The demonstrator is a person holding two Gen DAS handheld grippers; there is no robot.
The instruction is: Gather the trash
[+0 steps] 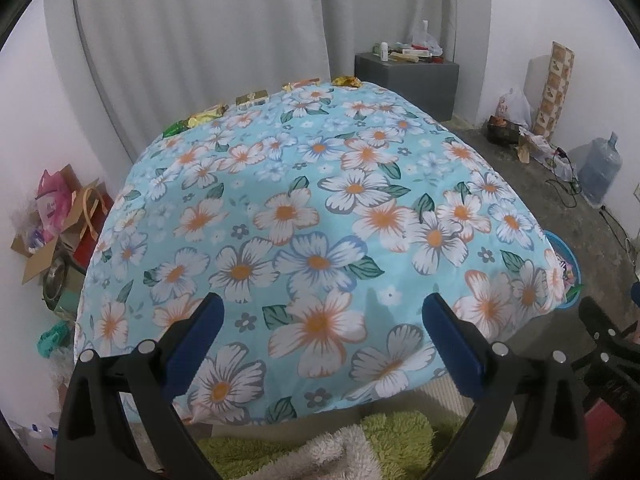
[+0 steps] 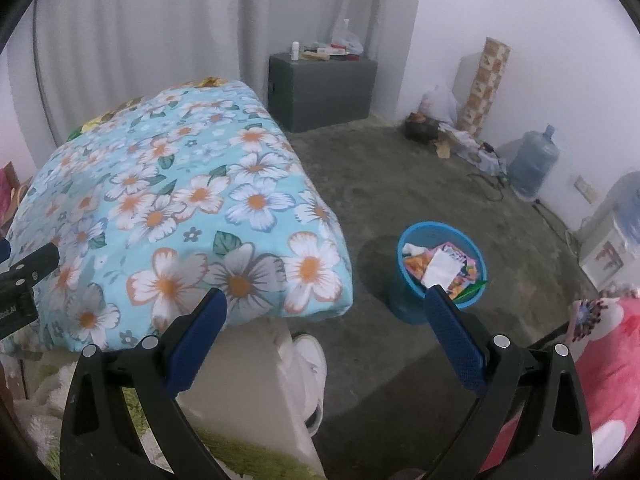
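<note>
I hold both tongs wide apart, and neither one has anything in it. The left tongs point(image 1: 322, 314) point out over the desk point(image 1: 304, 208), which is covered with a soft blue cloth full of big white and orange flowers. The cloth looks smooth and a bit puffy.

The trash I want is far away from me, along the back edge of the desk, by the grey curtain point(image 1: 192, 32). It sits in a row from left to right: a green wrapper point(image 1: 173, 129), a yellow wrapper point(image 1: 206, 117), a small gold box point(image 1: 251, 98) and a crinkly gold wrapper point(image 1: 347, 81). They look shiny and thin, like candy paper, so I think they will crumple when I pinch them. The row runs across my view, so I have to reach straight ahead over the whole cloth. The left tongs are in line with it, so I think they are the better ones to go.

The right tongs point(image 2: 326, 314) hang off the right side of the desk, over the rough grey floor point(image 2: 400, 184). Just ahead of them sits the round blue bin point(image 2: 416, 304), made of plastic. It already has bright papers and wrappers inside. So the bin is close to my right side and the trash is far from both.
</note>
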